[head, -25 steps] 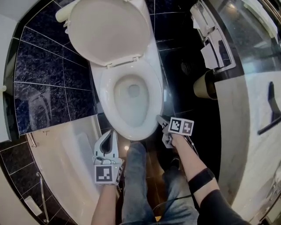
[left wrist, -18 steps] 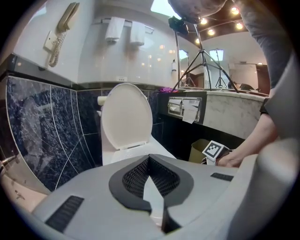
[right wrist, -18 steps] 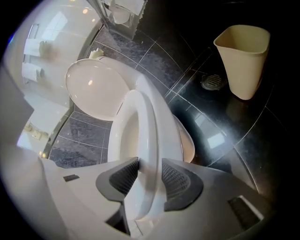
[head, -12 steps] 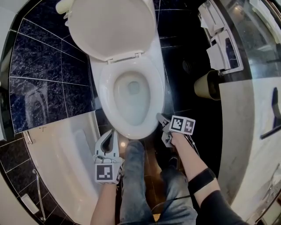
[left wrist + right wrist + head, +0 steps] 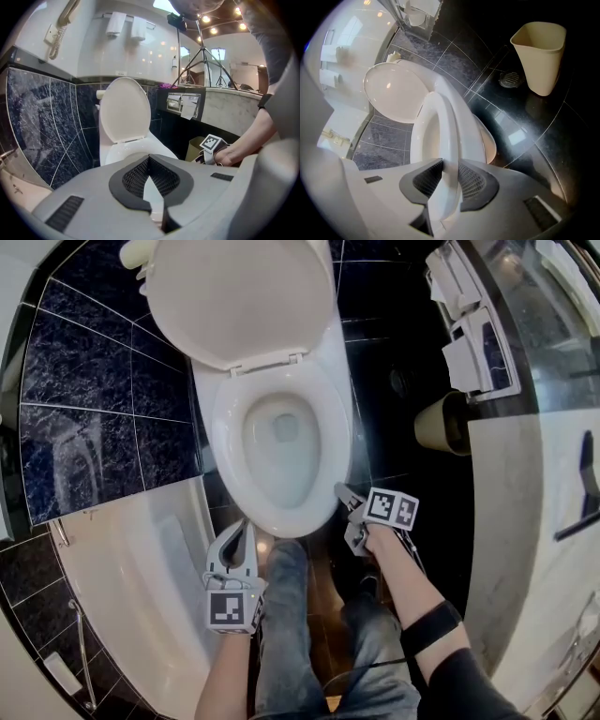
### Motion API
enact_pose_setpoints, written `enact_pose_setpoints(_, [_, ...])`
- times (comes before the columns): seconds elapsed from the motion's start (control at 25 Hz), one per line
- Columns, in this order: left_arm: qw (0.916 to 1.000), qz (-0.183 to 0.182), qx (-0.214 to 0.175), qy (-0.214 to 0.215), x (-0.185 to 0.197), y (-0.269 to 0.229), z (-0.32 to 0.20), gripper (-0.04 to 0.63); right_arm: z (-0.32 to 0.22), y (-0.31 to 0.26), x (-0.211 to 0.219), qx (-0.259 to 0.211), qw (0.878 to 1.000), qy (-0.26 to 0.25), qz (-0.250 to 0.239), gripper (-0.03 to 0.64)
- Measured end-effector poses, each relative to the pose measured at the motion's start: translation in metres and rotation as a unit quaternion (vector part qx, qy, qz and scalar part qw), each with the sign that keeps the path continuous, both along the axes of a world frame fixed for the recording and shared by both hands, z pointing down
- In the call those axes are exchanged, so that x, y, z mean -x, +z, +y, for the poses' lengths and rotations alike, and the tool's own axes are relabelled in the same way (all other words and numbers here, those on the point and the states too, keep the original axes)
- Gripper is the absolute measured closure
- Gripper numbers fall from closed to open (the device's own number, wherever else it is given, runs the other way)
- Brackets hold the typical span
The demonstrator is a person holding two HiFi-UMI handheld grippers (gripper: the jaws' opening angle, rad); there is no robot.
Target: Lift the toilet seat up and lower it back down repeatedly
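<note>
1. The toilet seat (image 5: 333,432) lies flat on the bowl (image 5: 281,479), with the lid (image 5: 234,296) raised behind it.
2. The right gripper (image 5: 342,494) has just been closing and clamps the seat's front-right edge.
3. The left gripper (image 5: 244,524), pinched together on nothing, hovers near the bowl's front.

Beige waste bin (image 5: 540,56) on dark tiled floor (image 5: 543,126), round drain (image 5: 509,79) just beside, perhaps a white bathtub (image 5: 141,568).
</note>
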State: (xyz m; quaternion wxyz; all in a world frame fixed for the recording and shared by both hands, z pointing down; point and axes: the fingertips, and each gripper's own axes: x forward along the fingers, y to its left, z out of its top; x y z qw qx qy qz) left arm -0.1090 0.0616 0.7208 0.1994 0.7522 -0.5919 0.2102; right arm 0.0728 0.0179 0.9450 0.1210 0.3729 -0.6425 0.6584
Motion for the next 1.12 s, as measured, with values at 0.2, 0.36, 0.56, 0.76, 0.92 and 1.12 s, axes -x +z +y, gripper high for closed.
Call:
enact_pose_setpoints(0.2, [0.9999, 0.001, 0.011, -0.001, -0.002, 0.004, 0.007, 0.603, -0.001, -0.016, 0.001, -0.002, 1.000, -0.002, -0.009, 0.500])
enact_pose_setpoints(0.36, [0.9998, -0.003, 0.021, 0.006, -0.008, 0.005, 0.017, 0.603, -0.003, -0.037, -0.001, -0.001, 1.000, 0.001, -0.015, 0.502])
enact_pose_setpoints(0.56, [0.9988, -0.014, 0.045, 0.012, -0.004, 0.010, 0.043, 0.603, -0.007, -0.070, 0.001, 0.002, 1.000, 0.001, -0.019, 0.502])
enact_pose_setpoints(0.76, [0.9972, -0.019, 0.072, 0.006, 0.006, 0.016, 0.073, 0.603, -0.015, -0.104, 0.003, 0.002, 1.000, 0.004, -0.021, 0.500])
enact_pose_setpoints(0.92, [0.9935, -0.015, 0.113, -0.005, 0.011, 0.038, 0.093, 0.603, -0.023, -0.127, 0.004, -0.002, 1.000, 0.004, -0.022, 0.497])
enact_pose_setpoints(1.12, [0.9900, -0.001, 0.141, 0.004, -0.001, 0.057, 0.085, 0.603, -0.033, -0.149, 0.006, -0.006, 1.000, 0.003, -0.025, 0.497])
